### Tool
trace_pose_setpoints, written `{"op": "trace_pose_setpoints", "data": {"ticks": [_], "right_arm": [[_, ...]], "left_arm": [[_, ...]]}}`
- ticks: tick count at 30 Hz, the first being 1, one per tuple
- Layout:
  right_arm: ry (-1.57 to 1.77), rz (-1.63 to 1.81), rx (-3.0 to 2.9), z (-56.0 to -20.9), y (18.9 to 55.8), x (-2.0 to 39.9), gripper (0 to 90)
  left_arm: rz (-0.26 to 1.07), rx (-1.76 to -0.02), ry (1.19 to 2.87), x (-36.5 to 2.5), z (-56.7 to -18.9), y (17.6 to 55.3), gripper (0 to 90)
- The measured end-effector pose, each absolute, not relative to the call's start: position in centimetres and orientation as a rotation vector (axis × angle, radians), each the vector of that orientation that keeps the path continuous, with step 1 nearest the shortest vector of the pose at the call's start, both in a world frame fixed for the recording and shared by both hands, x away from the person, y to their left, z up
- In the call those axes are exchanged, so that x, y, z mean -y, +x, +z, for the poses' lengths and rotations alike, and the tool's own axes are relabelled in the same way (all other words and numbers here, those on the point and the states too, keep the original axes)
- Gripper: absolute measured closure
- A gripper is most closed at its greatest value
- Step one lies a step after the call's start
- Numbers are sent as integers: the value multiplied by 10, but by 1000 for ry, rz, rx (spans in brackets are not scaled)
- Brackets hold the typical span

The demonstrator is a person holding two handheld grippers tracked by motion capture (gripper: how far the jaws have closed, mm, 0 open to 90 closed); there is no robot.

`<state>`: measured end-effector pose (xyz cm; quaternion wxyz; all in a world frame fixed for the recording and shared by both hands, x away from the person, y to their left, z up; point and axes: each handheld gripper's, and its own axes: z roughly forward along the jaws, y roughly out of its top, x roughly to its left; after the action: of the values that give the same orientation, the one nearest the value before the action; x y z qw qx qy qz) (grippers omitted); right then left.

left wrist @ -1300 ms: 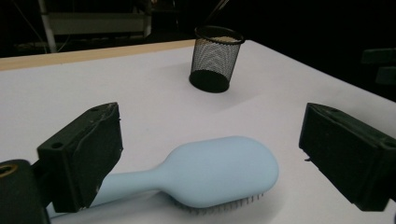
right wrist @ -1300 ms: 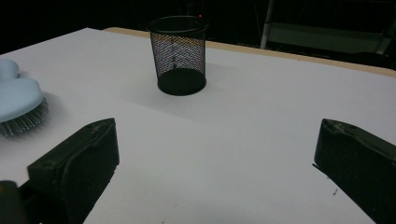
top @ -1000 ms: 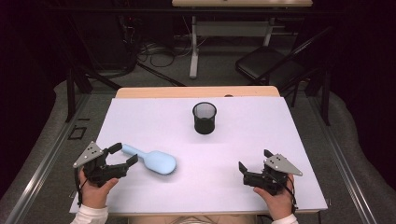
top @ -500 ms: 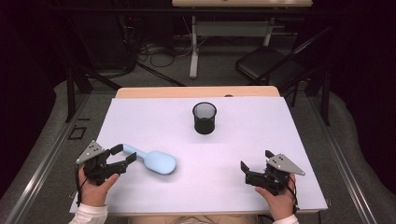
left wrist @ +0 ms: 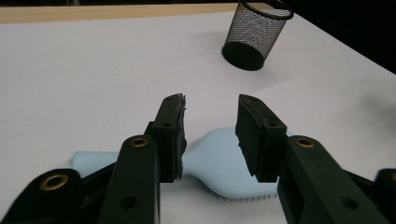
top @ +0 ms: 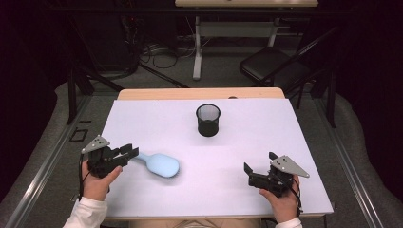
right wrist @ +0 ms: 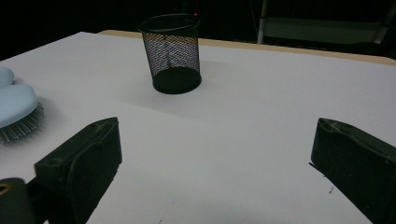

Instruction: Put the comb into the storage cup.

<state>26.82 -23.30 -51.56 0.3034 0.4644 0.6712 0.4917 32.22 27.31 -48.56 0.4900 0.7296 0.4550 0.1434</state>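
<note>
Left gripper [top: 127, 153]: matte black, blocky jaws with brass-ringed holes; it straddles the narrow neck of the hairbrush. The jaws have just been closing, with the handle between them. In the left gripper view a gap still shows between each pad and the plastic, so no pinch yet.
Right gripper [top: 248, 170]: same black build, grey three-cornered plate on top; jaws spread wide over bare table at the near right, nothing between them.
Hairbrush [top: 159, 164]: pale blue, smooth plastic, rounded paddle head tapering to a slim handle; it lies bristles down on the near left of the table, grey bristles peeking out under its edge.
Table [top: 247, 142]: flat white matte sheet over a light wood top, the wood showing along the far edge.
Pen cup [top: 208, 120]: black wire mesh, cylindrical, upright at the far centre, well apart from the brush.
</note>
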Motion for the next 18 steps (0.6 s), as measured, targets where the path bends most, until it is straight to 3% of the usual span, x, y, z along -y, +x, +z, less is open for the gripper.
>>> {"op": "trace_pose_setpoints", "data": {"ticks": [18], "right_arm": [[1220, 1302, -1805, -515, 268, 230, 16]], "left_arm": [[405, -1241, 1877, -272, -472, 353, 714]]}}
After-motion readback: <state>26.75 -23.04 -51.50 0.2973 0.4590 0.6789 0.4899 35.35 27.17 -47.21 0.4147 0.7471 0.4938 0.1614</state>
